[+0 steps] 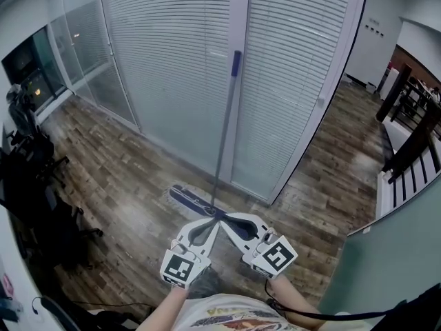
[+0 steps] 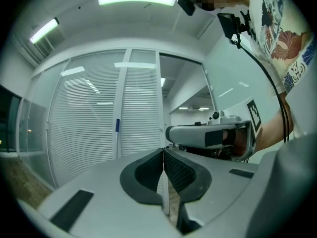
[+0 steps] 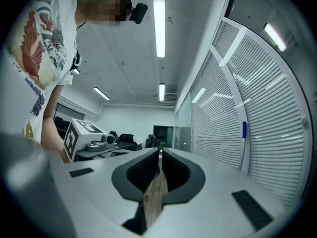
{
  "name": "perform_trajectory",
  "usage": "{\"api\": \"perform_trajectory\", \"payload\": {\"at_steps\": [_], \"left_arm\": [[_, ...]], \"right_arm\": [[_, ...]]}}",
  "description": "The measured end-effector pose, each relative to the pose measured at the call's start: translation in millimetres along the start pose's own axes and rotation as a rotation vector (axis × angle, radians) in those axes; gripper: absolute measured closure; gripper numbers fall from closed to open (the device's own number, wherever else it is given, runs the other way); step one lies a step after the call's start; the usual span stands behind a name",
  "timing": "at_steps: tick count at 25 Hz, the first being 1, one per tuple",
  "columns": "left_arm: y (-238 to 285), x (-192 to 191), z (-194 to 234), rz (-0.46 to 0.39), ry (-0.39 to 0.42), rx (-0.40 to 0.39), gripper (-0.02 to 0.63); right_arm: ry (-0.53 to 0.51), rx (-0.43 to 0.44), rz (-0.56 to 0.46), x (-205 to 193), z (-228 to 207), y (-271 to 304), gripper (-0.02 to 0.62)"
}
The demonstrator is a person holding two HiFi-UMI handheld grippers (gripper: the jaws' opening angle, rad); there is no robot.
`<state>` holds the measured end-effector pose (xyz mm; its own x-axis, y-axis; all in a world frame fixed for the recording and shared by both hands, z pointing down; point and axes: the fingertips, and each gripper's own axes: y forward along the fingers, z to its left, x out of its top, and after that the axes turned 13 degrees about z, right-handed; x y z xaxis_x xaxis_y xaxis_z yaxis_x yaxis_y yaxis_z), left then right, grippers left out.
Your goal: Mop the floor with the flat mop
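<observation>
**Plank floor, mop parked at the glass wall**

Wood-plank floor (image 1: 103,178) beside a glass partition (image 1: 172,61) with blinds. Flat mop (image 1: 195,201) head lies on the floor at the partition's foot; its handle (image 1: 227,116) rises against the frame. Left gripper (image 1: 212,221) and right gripper (image 1: 227,217): jaws together, empty, tips side by side, handle apart ahead of them.

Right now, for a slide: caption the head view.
Flat mop propped against glass partition; left gripper and right gripper in front, jaws shut.
</observation>
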<state>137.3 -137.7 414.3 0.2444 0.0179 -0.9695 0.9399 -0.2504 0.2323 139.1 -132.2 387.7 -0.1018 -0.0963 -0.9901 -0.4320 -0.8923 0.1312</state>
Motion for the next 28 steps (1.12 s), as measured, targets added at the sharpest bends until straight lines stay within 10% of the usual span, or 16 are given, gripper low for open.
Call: {"api": "perform_trajectory", "payload": {"at_steps": [28], "left_arm": [[176.6,33.5,253.9,-0.032,0.083,-0.059,0.595]], "right_arm": [[0.118,-0.181,0.006,-0.1,-233.5,207.4,0.565]]}}
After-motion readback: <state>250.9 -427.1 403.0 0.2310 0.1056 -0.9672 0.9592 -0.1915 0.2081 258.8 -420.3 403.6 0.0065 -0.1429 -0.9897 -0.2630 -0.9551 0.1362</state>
